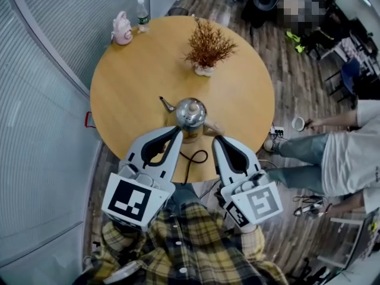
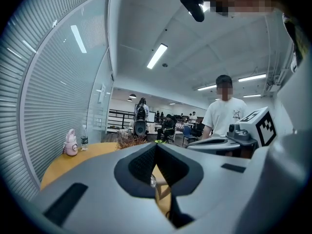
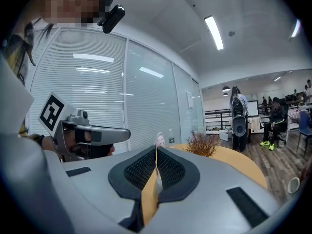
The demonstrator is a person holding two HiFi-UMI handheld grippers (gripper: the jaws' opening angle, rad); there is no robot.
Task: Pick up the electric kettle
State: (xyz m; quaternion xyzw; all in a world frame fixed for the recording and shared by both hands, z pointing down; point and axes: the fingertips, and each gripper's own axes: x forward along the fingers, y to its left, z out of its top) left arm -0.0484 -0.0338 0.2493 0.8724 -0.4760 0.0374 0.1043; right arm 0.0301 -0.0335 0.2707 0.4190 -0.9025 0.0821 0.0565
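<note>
I count one electric kettle [image 1: 190, 113], shiny steel, standing on the near part of the single round wooden table [image 1: 136, 82]. Its spout points left, and one black cord [image 1: 196, 158] loops from under it toward the near edge. My two grippers are close to it, the left gripper [image 1: 176, 130] at its near left and the right gripper [image 1: 218, 139] at its near right. Both have their jaws pressed together with nothing between them. Farther off stands one vase of dried twigs [image 1: 208, 47]. At the far left are one pink bottle [image 1: 122, 29] and one clear bottle [image 1: 142, 13]. One person [image 1: 350, 153] sits to the table's right.
</note>
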